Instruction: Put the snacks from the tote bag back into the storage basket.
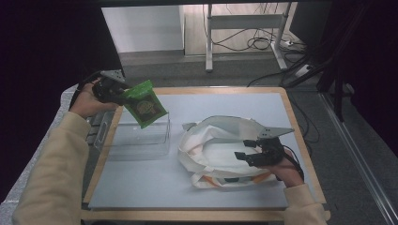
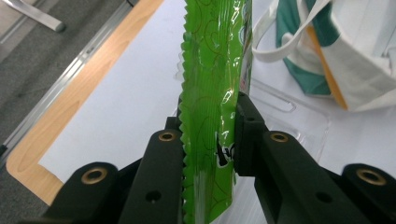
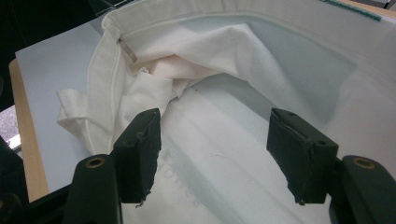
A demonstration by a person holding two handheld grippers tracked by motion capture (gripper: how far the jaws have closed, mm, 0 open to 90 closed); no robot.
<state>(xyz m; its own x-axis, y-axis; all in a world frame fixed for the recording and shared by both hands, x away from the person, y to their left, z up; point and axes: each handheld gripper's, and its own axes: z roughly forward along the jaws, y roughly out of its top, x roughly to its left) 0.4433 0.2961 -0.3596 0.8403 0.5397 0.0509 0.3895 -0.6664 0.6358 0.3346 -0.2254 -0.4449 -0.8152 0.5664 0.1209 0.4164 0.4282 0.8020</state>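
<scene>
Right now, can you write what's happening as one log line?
left gripper: shut on green snack packet, above clear box | right gripper: open, at white tote bag mouth

Snack pouch [image 1: 145, 103] above clear bin [image 1: 141, 136], tote bag [image 1: 220, 150] right

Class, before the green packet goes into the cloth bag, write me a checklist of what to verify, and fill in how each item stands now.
1. Green packet gripped firmly: ok, the left gripper has both jaws pressed on it.
2. Packet lifted free of the clear box: ok, it hangs above the box's rim.
3. Cloth bag mouth open: ok, the right gripper view looks into a gaping opening.
4. Right gripper holding the bag open: not ok, its jaws stand apart with no cloth between them.
5. Room inside the bag: cannot tell, folded cloth hides the far end.
6. Bag handles out of the opening: cannot tell.
</scene>
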